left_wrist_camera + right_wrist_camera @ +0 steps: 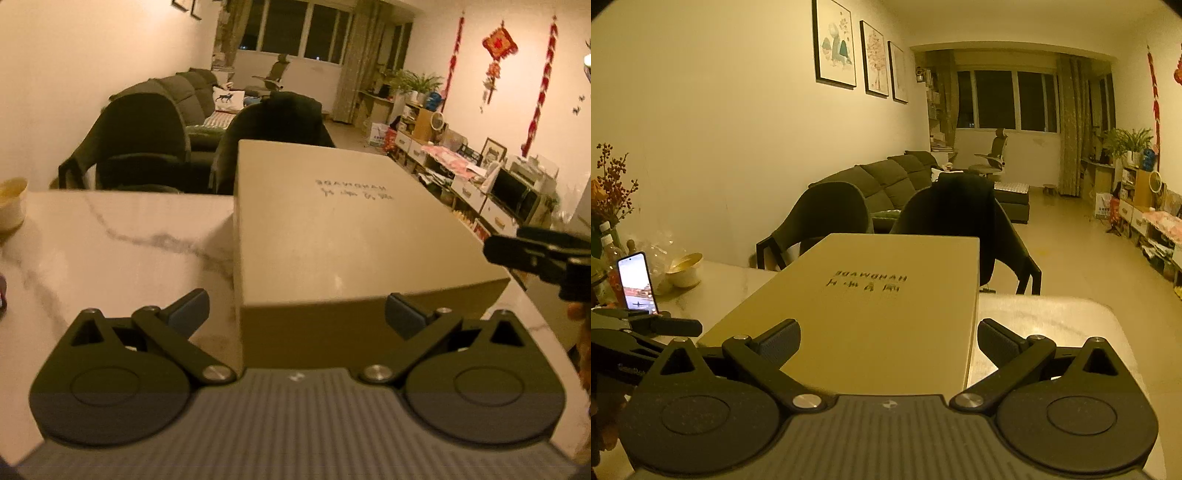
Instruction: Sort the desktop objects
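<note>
**A:** Start at the far left of the table. What sits there?

**B:** In the right wrist view, a phone [637,282] stands propped upright with its screen lit, and just right of it a pale bowl [685,271] with a gold-toned inside. Bottles and a spray of red berries [613,181] stand behind the phone. The left wrist view catches that bowl [13,203] at its left edge.

**A:** And the marble table [110,251] itself?

**B:** White with grey veins. The flat tan box [332,229] lies on it, lid closed, printed lettering on top reading upside down from here. Its near left corner lies between the left gripper's [295,319] fingers.

**A:** Is that gripper clamped on it?

**B:** No. Its jaws stand wide apart; neither pad visibly presses the box.

**A:** Move right.

**B:** The right gripper [888,341] is also spread wide, with the box's [871,302] near right edge between its fingers, none gripping. In the left wrist view, it [535,254] pokes in from the right edge, beside the box.

**A:** Beyond the table?

**B:** Two dark chairs [827,218] tucked against the far side, a grey sofa [886,177] behind them.
</note>
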